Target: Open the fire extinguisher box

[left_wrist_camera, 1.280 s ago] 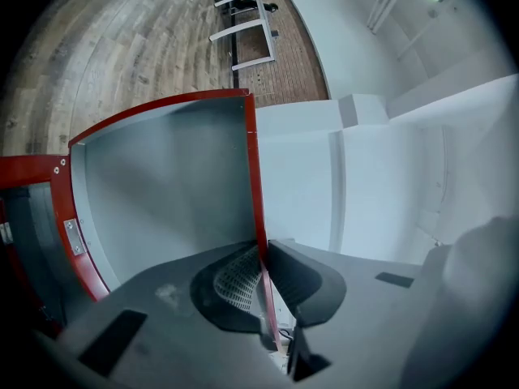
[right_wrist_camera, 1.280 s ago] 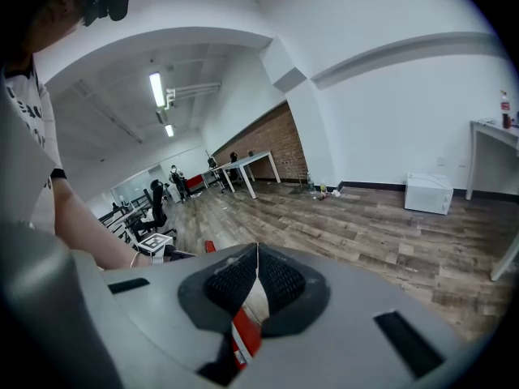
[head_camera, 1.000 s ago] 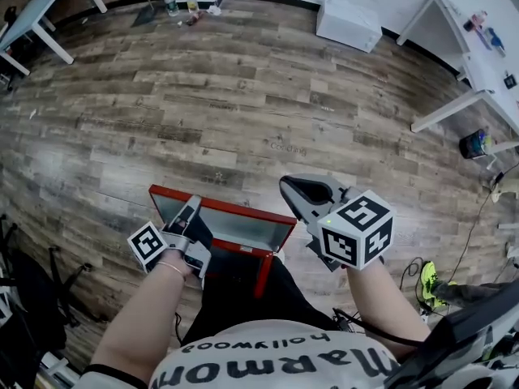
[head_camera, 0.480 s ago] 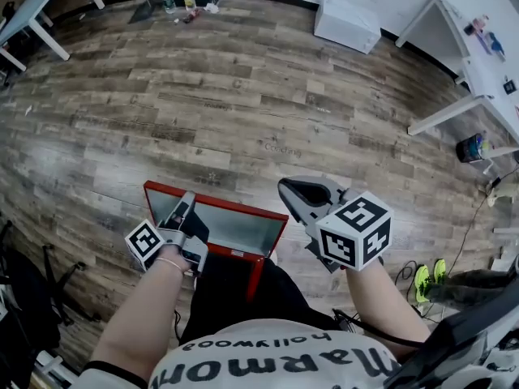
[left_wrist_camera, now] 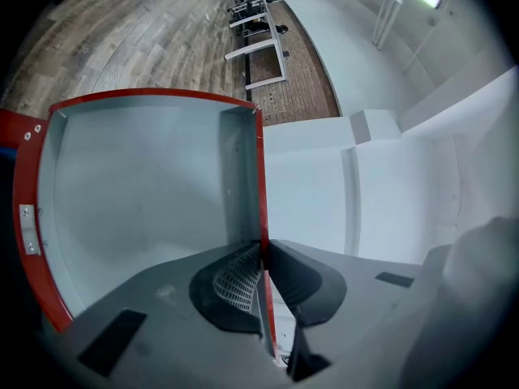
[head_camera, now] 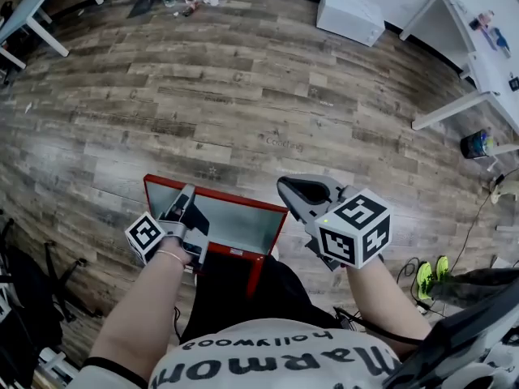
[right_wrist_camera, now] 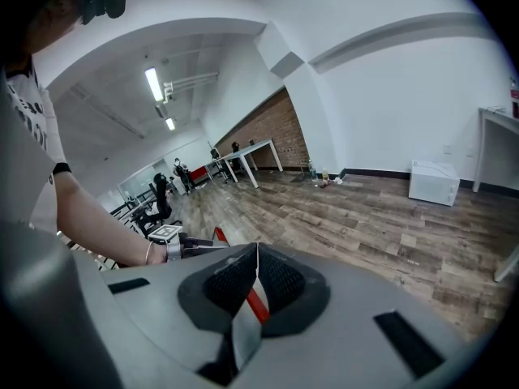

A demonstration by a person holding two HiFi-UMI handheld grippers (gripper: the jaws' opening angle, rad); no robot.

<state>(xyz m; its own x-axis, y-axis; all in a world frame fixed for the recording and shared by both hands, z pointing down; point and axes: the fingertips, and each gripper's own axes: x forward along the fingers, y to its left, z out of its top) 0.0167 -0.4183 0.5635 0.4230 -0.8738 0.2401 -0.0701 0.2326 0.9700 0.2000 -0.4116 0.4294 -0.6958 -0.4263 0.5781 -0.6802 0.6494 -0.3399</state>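
The fire extinguisher box's door [head_camera: 235,221] stands open below me, a grey panel with a red rim [head_camera: 213,192]. My left gripper [head_camera: 186,195] is shut on that rim at the door's left side. In the left gripper view the red rim [left_wrist_camera: 261,185] runs straight into the closed jaws [left_wrist_camera: 261,259], with the grey panel [left_wrist_camera: 138,193] to their left. My right gripper [head_camera: 285,189] hovers just right of the door, shut, with nothing between its pads [right_wrist_camera: 257,278]. Behind those jaws a strip of the red rim [right_wrist_camera: 255,305] shows, apart from them.
Wooden plank floor [head_camera: 243,96] stretches ahead. A low white cabinet [head_camera: 350,19] stands by the far wall, with white tables [head_camera: 462,55] at the right and a desk [head_camera: 32,14] at the far left. Cables and green shoes [head_camera: 434,274] lie at the right, and black gear [head_camera: 24,298] at the left.
My left gripper, still clamped on the door's rim, has sunk a little and drifted left with it. The right gripper has dipped only slightly.
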